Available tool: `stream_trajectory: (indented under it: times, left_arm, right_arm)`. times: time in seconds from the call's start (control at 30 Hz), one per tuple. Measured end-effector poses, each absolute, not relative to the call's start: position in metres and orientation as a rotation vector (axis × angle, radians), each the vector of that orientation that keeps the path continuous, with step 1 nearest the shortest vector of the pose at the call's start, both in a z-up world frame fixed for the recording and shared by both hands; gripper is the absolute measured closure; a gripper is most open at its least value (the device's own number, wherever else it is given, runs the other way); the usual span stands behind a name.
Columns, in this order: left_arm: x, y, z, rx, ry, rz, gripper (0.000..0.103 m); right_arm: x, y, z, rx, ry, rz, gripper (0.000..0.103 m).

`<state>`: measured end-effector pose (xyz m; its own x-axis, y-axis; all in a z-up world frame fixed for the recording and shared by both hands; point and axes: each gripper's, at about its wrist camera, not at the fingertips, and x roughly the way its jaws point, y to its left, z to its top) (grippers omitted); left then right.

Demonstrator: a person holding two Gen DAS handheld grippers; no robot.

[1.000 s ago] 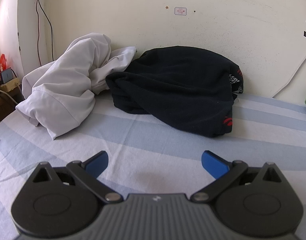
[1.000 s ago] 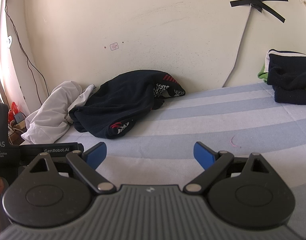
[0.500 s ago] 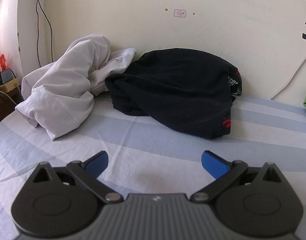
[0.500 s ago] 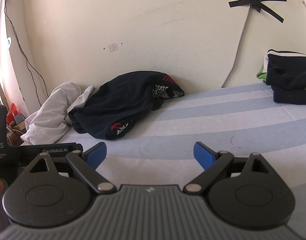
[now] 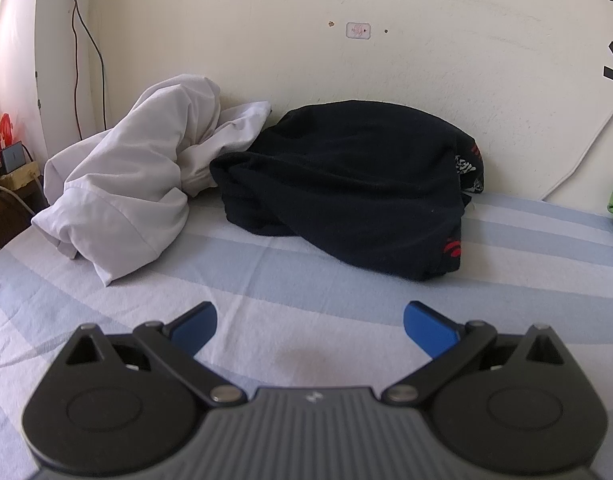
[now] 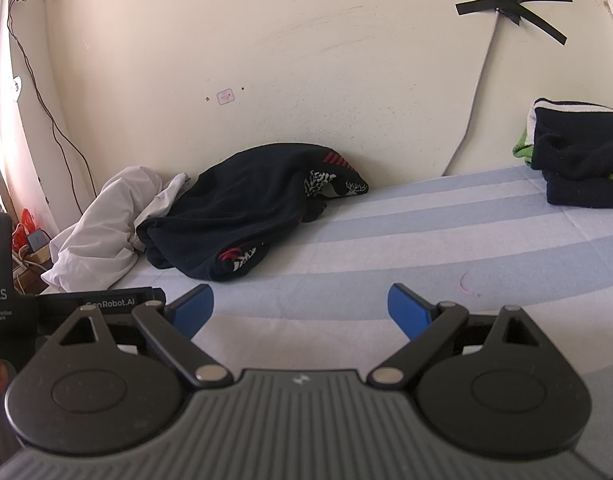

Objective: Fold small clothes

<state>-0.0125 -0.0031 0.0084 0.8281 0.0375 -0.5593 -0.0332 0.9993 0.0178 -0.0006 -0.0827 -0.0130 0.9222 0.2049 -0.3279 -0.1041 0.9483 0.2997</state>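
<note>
Behind black garment [image 5: 346, 184]: white garment [image 5: 126, 184], partly hidden.

— Where is there room on the bed [image 6: 446, 240]?

— The striped sheet lies bare along the near edge and across the middle, in front of both spread tools.

— What blocks the way?

— A black garment [image 5: 346, 184] and a white garment [image 5: 122, 184], touching each other, heaped against the wall at the far left corner. A folded dark pile [image 6: 582, 168] sits at the far right edge.
</note>
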Motion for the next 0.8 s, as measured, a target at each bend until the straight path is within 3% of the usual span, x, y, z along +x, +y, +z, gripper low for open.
stream_trajectory:
  times: [0.8]
  left_arm:
    - [-0.0142, -0.0044, 0.0087, 0.025, 0.574, 0.045, 0.0]
  right_arm:
    - [-0.001, -0.0834, -0.0138, 0.283, 0.363, 0.162, 0.007]
